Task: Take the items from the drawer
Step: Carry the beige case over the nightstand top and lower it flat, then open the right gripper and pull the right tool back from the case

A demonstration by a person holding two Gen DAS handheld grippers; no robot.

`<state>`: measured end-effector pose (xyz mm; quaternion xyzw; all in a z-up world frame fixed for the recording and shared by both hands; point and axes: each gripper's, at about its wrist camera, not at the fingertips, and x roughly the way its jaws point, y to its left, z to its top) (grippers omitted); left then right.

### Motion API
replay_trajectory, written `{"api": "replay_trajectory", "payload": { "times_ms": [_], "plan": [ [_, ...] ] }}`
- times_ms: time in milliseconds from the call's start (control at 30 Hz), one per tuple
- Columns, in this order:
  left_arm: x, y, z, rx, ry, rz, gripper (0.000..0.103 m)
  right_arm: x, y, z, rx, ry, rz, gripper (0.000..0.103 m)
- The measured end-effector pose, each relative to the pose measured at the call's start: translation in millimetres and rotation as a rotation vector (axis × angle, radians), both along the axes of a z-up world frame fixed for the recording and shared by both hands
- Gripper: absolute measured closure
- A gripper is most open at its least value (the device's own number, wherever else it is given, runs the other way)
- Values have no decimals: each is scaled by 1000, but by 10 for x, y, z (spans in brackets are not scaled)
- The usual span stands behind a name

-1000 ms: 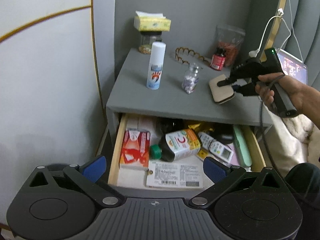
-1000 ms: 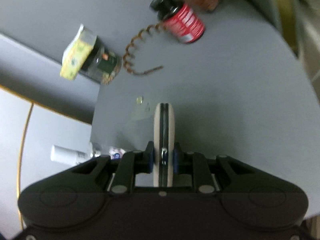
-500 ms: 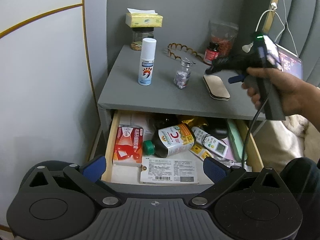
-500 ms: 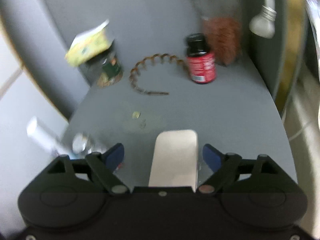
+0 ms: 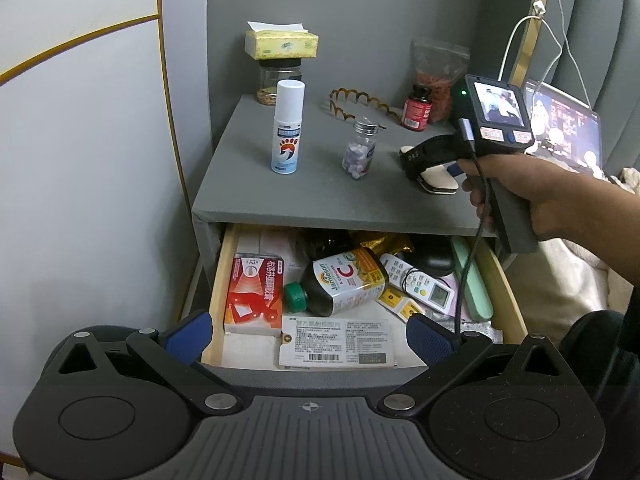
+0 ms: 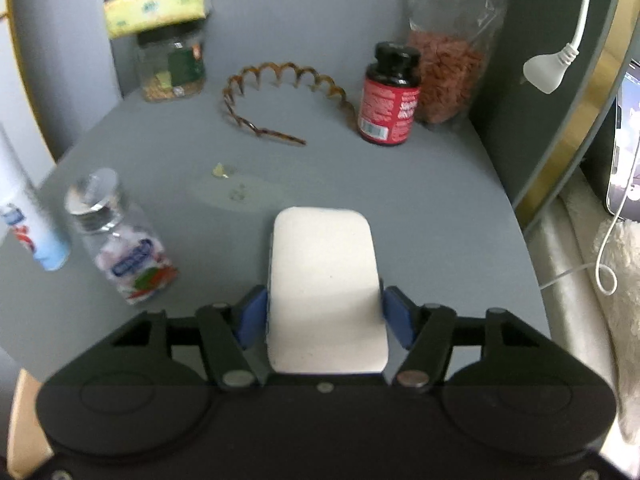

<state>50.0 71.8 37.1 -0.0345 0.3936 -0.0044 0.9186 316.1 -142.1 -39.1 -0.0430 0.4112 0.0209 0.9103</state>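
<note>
The wooden drawer [image 5: 219, 280] of the grey nightstand [image 5: 320, 188] stands pulled out, packed with a red medicine box [image 5: 256, 292], a dark vitamin bottle [image 5: 344, 282], a white remote [image 5: 420, 284], a mint-green case [image 5: 472, 280] and a printed leaflet [image 5: 336, 342]. My left gripper [image 5: 310, 336] hovers open over the drawer's front with nothing between its fingers. A flat white case [image 6: 326, 284] lies on the nightstand top. My right gripper [image 6: 323, 316], held by a hand [image 5: 516, 188], straddles this case. Its jaws are closing, and the blue pads [image 6: 252, 316] sit right beside the case's edges.
On the nightstand top stand a white spray can [image 5: 289, 128], a small pill jar [image 6: 120, 240], a red supplement bottle [image 6: 390, 96], a brown wavy headband [image 6: 280, 96], a bag of red berries [image 6: 448, 52] and a jar under a tissue pack [image 6: 160, 0]. A lit screen [image 5: 560, 128] is at right.
The right gripper rolled from holding the white case on edge to level, laid it flat on the nightstand, spread its jaws wide, then narrowed them. The left gripper stayed put.
</note>
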Motion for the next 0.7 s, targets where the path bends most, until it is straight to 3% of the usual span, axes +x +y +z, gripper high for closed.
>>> {"api": "replay_trajectory", "payload": {
  "times_ms": [100, 200, 367, 433, 700],
  "plan": [
    [-4, 15, 13, -3, -6, 7, 1, -87, -11, 123, 50, -66, 9, 22],
    [6, 32, 10, -7, -4, 15, 1, -310, -29, 327, 135, -160, 72, 19],
    [9, 47, 22, -13, -5, 22, 1, -752, -179, 511, 359, -112, 213, 17],
    [8, 56, 33, -15, -8, 27, 1, -919, -205, 516, 396, -72, 253, 16],
    [-1, 155, 106, -13, -35, 68, 1, -1461, -318, 266, 254, 51, 368, 16]
  ]
}}
